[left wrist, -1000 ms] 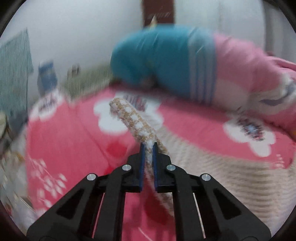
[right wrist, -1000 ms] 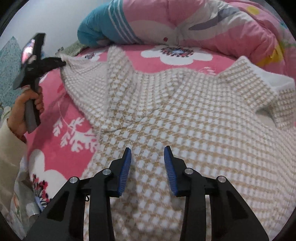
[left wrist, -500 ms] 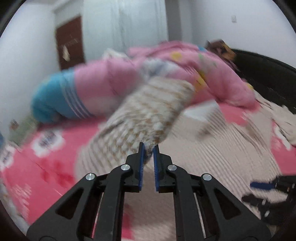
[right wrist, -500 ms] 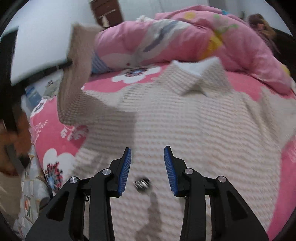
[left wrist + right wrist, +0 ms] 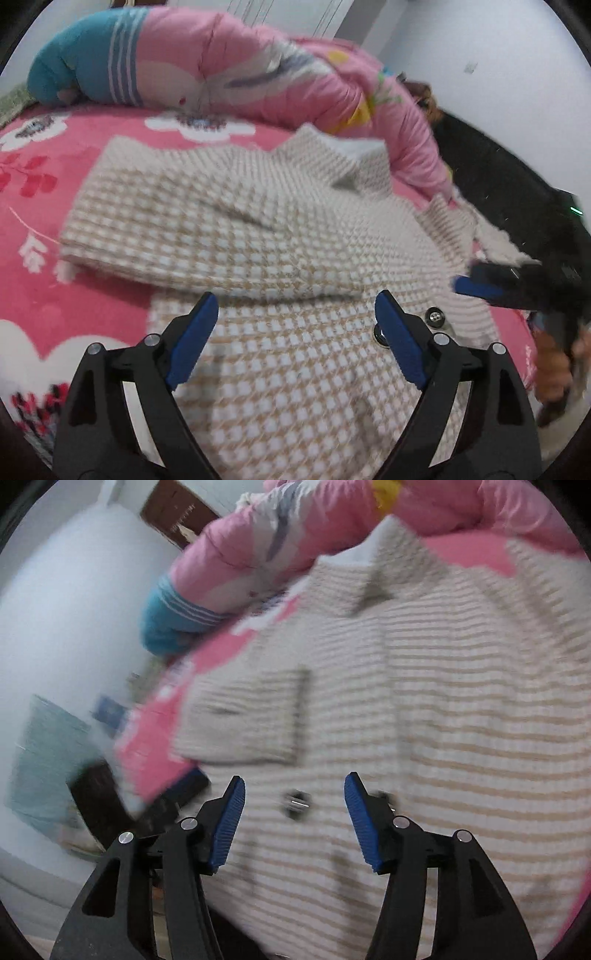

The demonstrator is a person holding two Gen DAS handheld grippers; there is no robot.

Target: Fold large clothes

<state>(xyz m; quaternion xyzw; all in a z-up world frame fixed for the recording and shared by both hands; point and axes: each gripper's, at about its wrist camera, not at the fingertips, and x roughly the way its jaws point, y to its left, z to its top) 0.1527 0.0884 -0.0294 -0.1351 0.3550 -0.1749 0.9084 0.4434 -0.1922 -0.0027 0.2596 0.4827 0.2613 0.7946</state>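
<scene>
A beige-and-white checked jacket (image 5: 295, 236) lies spread on the pink flowered bed sheet (image 5: 48, 177), collar (image 5: 332, 147) at the far side. One sleeve (image 5: 155, 221) lies folded across its chest. My left gripper (image 5: 297, 306) hovers over the jacket's front, jaws opening wide, nothing between the pads. The right gripper (image 5: 480, 286) shows at the right edge, held by a hand (image 5: 554, 362). In the right wrist view my right gripper (image 5: 295, 794) is over the jacket (image 5: 461, 701), jaws opening, a metal button (image 5: 297, 803) below them, no cloth pinched.
A rolled pink quilt with a blue end (image 5: 229, 70) lies along the back of the bed. A black bed frame (image 5: 517, 192) runs along the right. In the blurred right wrist view a brown door (image 5: 177, 513) and a teal object (image 5: 48, 753) stand by the white wall.
My left gripper carried the pinched sleeve from the left across the jacket's chest, then let it go and opened wide. The right gripper's jaws spread wider and its view swung and rolled.
</scene>
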